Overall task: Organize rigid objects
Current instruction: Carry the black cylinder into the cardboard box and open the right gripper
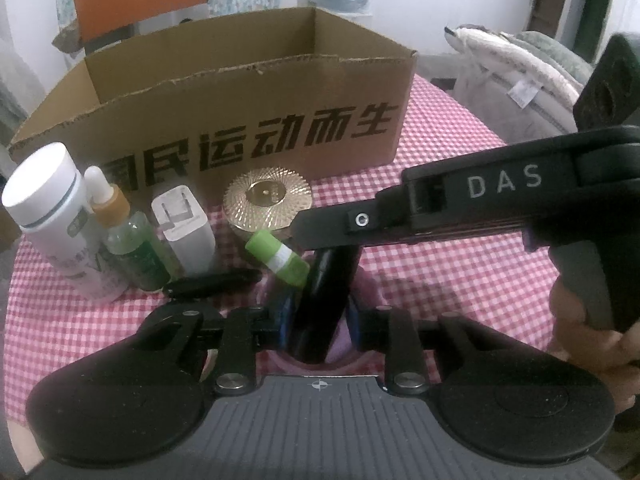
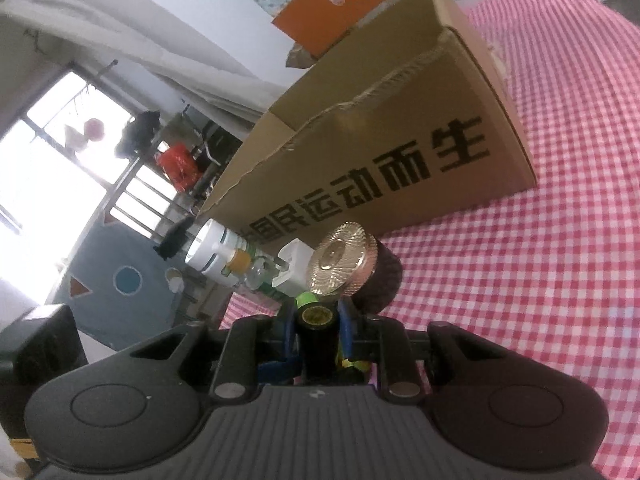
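Black cylindrical tube (image 1: pixel 324 300) is being pinched from both ends: left gripper (image 1: pixel 318 320) fingers are being pressed onto its lower body, right gripper (image 2: pixel 318 336) fingers onto its upper part, gold-printed cap end (image 2: pixel 318 315) facing the right wrist camera. In the left wrist view the right gripper (image 1: pixel 320 236) is being brought in from the right, a hand (image 1: pixel 580 328) wrapped on its grip. Tube is being held tilted over the near centre of the worktop (image 1: pixel 460 264), which is covered in red-white check cloth; something pink-purple is showing beneath it, identity not clear.

Row of items is being left standing just in front of the open cardboard box (image 1: pixel 248 120), left to right: white capped bottle (image 1: pixel 48 216), green dropper bottle (image 1: pixel 132 248), white plug charger (image 1: pixel 186 232), gold-lidded jar (image 1: pixel 268 200). Green-white tube (image 1: pixel 278 256) is lying tilted between charger and jar, just beside the black tube. Small black flat item (image 1: pixel 212 282) is lying near the charger's base. Box is sitting at the far side, black printed characters facing near. Orange box (image 1: pixel 140 0) is seen behind it.
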`<state>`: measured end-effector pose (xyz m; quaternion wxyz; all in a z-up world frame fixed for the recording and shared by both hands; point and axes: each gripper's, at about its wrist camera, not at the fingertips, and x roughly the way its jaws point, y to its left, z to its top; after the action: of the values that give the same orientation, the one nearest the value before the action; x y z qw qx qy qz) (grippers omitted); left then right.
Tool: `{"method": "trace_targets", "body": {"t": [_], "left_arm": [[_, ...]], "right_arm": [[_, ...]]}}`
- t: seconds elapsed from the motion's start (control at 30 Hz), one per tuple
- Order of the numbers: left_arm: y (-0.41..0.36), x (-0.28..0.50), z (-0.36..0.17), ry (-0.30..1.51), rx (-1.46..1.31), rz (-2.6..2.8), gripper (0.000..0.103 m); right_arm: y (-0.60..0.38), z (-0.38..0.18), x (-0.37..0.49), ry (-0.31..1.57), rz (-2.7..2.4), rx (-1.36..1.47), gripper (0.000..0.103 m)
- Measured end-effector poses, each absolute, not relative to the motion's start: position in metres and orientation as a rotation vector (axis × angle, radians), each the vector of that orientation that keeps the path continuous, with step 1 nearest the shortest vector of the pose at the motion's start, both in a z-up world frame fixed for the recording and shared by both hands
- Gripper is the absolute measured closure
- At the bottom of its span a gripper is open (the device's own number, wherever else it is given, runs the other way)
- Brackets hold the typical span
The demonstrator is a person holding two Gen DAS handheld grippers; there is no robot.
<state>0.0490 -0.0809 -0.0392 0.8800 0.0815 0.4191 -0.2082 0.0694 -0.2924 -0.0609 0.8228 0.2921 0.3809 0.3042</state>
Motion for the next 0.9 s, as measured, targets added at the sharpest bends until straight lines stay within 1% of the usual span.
{"method": "trace_targets", "body": {"t": [0.2,0.37,0.5,0.6,0.67,0.77,0.9], "left_arm": [[-0.076,0.038,-0.021,0.805,0.162,-0.445,0.080],[-0.068,0.034,0.014,0.710,0.125,-0.433,0.082],[-0.060,0.049,0.047,0.636,0.078,-0.378,0.082],[-0.056,0.073,0.066,0.620,0.030,-0.328,0.082],[-0.053,0.093,0.076,0.619,0.012,-0.290,0.082],[-0.046,0.129,0.081,0.664,-0.012,-0.235,0.082],[-0.032,0.181,0.070,0.769,-0.043,-0.191,0.082]], "right_arm": [[-0.276,-0.030,0.059,0.755,0.642,0.486,0.079],[-0.268,0.011,0.059,0.682,0.687,0.409,0.079],[-0.261,0.046,0.078,0.631,0.756,0.377,0.079],[-0.254,0.070,0.106,0.610,0.805,0.359,0.079],[-0.248,0.079,0.130,0.629,0.834,0.367,0.079],[-0.236,0.081,0.177,0.713,0.872,0.411,0.079],[-0.220,0.062,0.242,0.873,0.883,0.495,0.079]]}}
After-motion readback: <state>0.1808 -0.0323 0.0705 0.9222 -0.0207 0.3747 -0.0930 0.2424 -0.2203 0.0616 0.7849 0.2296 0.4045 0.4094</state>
